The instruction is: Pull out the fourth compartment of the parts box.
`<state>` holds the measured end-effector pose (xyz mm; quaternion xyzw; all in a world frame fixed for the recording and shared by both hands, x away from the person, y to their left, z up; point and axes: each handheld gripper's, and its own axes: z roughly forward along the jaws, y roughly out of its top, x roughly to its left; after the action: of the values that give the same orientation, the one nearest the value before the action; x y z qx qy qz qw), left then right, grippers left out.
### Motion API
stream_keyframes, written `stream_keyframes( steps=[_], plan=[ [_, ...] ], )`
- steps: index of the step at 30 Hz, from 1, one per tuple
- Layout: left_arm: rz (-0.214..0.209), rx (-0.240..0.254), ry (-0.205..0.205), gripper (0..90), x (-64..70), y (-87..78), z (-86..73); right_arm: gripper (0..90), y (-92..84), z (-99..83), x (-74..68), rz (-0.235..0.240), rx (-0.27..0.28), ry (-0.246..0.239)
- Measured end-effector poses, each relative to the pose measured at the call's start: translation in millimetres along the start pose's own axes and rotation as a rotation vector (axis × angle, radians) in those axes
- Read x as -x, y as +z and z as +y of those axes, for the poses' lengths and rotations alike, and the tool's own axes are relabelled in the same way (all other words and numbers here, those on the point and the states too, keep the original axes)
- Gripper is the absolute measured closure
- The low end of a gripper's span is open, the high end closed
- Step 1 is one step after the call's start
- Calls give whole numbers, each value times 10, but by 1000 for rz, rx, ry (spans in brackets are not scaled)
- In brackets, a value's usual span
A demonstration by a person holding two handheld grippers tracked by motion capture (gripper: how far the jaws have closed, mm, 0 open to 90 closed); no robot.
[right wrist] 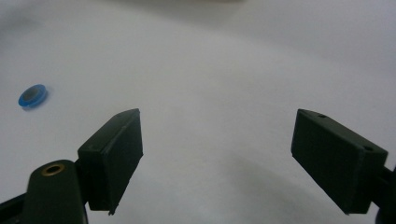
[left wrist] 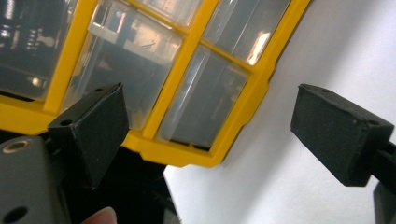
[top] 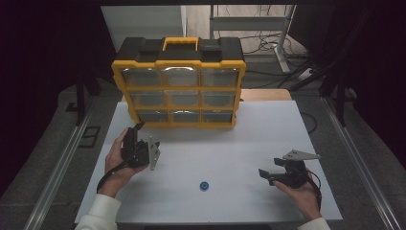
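Observation:
A yellow and black organizer case [top: 179, 81] with clear drawers stands upright at the back of the white table [top: 268, 129]. A small blue disc [top: 204, 185] lies near the front middle of the table. My left gripper [top: 136, 132] is open, held tilted just in front of the case's lower left corner. In the left gripper view the case's drawers [left wrist: 154, 70] show between and beyond the spread jaws of my left gripper [left wrist: 215, 135]. My right gripper [top: 267, 175] is open at the front right, empty, pointing left. In the right gripper view the blue disc [right wrist: 32, 95] lies off to the left of my right gripper [right wrist: 217, 161].
A table leg and cables [top: 273, 43] lie on the floor behind the case. Metal rails [top: 62, 158] run along both sides of the table.

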<state>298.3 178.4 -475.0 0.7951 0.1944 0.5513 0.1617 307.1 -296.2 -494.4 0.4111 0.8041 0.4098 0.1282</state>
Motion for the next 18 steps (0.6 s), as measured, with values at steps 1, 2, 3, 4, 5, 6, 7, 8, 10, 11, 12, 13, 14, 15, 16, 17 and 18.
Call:
stream_keyframes(
  steps=[1, 2, 3, 4, 5, 6, 7, 8, 10, 11, 12, 13, 14, 15, 16, 17, 18],
  plan=[
    [1, -7, 8, 119, -14, -3, 0, 171, 7, 5, -2, 1, -1, -2],
    [2, -7, 6, 119, -29, -2, -1, 171, 15, 10, -5, 3, -1, -1],
    [3, -2, -8, 119, -36, 6, -4, 170, 23, 15, -7, 5, -2, -3],
    [4, -11, 0, 119, -56, 10, -7, 170, 29, 20, -10, 8, -2, -5],
    [7, -9, -6, 118, -68, 24, -10, 171, 34, 25, -13, 9, -1, -7],
    [9, -20, 2, 116, -88, 32, -12, 170, 37, 29, -18, 11, -1, -8],
    [12, -24, 4, 115, -105, 42, -15, 170, 39, 32, -21, 13, -1, -11],
    [13, -25, 0, 115, -122, 53, -16, 170, 41, 36, -24, 15, 0, -11],
    [11, -31, 0, 115, -154, 78, -17, 170, 44, 41, -25, 18, 4, -13],
    [5, -31, -5, 116, -168, 91, -16, 171, 46, 42, -24, 21, 3, -13],
    [-4, -29, -10, 118, -184, 107, -13, 170, 47, 42, -24, 22, 3, -13],
    [-5, -28, -12, 116, -191, 117, -10, 171, 47, 43, -25, 23, 5, -14],
    [-2, -38, 2, 114, -207, 125, -1, 171, 44, 44, -26, 23, 7, -14],
    [-1, -29, -6, 109, -213, 139, 3, 171, 41, 45, -25, 24, 10, -14],
    [-1, -30, -9, 109, -227, 149, 10, 171, 38, 45, -23, 24, 12, -14],
    [-1, -36, -3, 107, -243, 155, 17, 171, 36, 45, -22, 23, 14, -14],
    [-1, -36, -1, 107, -253, 164, 24, 171, 34, 44, -21, 23, 13, -15]
  ],
)
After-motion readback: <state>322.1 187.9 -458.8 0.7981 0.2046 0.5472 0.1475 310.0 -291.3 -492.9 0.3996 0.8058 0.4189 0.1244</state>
